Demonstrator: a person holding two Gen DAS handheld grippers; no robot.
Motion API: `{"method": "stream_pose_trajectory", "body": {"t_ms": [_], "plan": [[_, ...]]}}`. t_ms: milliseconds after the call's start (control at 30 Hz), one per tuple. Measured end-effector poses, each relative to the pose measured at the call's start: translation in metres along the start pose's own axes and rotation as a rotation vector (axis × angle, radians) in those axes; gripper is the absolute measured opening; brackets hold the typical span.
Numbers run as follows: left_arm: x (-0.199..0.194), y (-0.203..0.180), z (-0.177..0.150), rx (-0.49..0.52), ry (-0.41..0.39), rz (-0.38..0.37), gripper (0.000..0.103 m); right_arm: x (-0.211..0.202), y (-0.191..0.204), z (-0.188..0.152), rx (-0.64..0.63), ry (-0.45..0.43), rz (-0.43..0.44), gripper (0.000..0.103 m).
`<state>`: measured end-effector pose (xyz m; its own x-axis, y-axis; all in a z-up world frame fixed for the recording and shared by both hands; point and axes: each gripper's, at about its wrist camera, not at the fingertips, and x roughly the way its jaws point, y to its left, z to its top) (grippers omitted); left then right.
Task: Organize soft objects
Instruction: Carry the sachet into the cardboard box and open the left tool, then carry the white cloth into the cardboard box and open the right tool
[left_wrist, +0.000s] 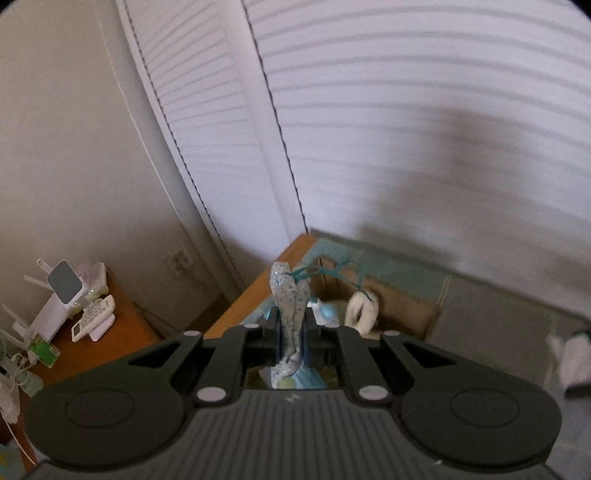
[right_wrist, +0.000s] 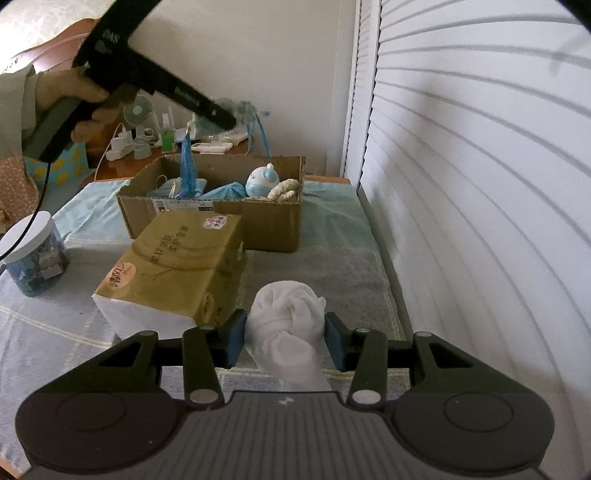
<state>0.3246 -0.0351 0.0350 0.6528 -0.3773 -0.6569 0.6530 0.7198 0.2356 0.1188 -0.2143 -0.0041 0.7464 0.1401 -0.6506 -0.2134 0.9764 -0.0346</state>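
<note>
While the left claw (left_wrist: 291, 332) is clamped tight on a thin patterned fabric item (left_wrist: 290, 306) with teal strings (left_wrist: 328, 271) trailing off its top, it is held in the air above the far end of the cardboard box (right_wrist: 236, 218), as seen from the right wrist view, where a person's hand (right_wrist: 74, 96) is wrapped around the claw's handle. The fabric item is pinched upright between the blue pads (left_wrist: 306, 343), with its upper part standing clear above them. In the right wrist view a blue tassel (right_wrist: 186, 166) is seen hanging below the left claw's tip, down into the box. The right claw (right_wrist: 286, 334) is closed partway on a bundled white cloth (right_wrist: 288, 317), both pads pressed against its sides, just above the light blue bed cover (right_wrist: 332, 221). The box is open-topped and sits on the bed; a blue-and-white round plush toy (right_wrist: 262, 181), a cream fluffy ring (right_wrist: 284, 190) and blue fabric pieces (right_wrist: 225, 192) lie inside. A wrapped tissue pack (right_wrist: 173, 269) rests against the box's near wall, and a white-lidded jar (right_wrist: 35, 254) stands well to its left. White slatted shutters (right_wrist: 480, 184) run along the right of the bed. A wooden side table (left_wrist: 110, 332) with a phone handset (left_wrist: 94, 317) and a white router (left_wrist: 59, 291) stands beyond the bed's corner.
</note>
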Motion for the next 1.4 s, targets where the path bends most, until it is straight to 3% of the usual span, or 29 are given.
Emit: {"method": "stream_pose_trajectory", "body": {"t_ms": [133, 200, 367, 500, 600, 800, 1133, 1400], "plan": [[0.004, 0.002, -0.014, 0.015, 0.043, -0.001, 0.010, 0.003, -0.001, 0.000, 0.004, 0.004, 0.003, 0.050], [0.005, 0.005, -0.021, 0.010, 0.061, 0.021, 0.019, 0.004, -0.001, 0.000, 0.006, 0.004, 0.005, 0.050], [0.002, 0.015, -0.032, -0.031, 0.103, 0.019, 0.022, 0.002, 0.000, 0.000, 0.005, 0.001, 0.009, 0.050], [-0.009, 0.015, -0.038, -0.056, 0.086, 0.068, 0.068, -0.001, 0.000, 0.001, 0.003, -0.006, 0.012, 0.050], [-0.021, 0.014, -0.041, -0.080, 0.077, 0.088, 0.072, -0.004, 0.002, 0.002, -0.004, -0.012, 0.015, 0.050], [-0.061, -0.001, -0.048, -0.146, 0.046, 0.105, 0.092, -0.008, 0.007, 0.007, -0.016, -0.018, 0.022, 0.050], [-0.145, -0.060, -0.070, -0.247, 0.021, 0.150, 0.100, -0.011, 0.010, 0.026, -0.026, -0.051, 0.035, 0.050], [-0.185, -0.087, -0.092, -0.343, -0.003, 0.195, 0.100, 0.000, 0.021, 0.064, -0.065, -0.086, 0.074, 0.050]]}}
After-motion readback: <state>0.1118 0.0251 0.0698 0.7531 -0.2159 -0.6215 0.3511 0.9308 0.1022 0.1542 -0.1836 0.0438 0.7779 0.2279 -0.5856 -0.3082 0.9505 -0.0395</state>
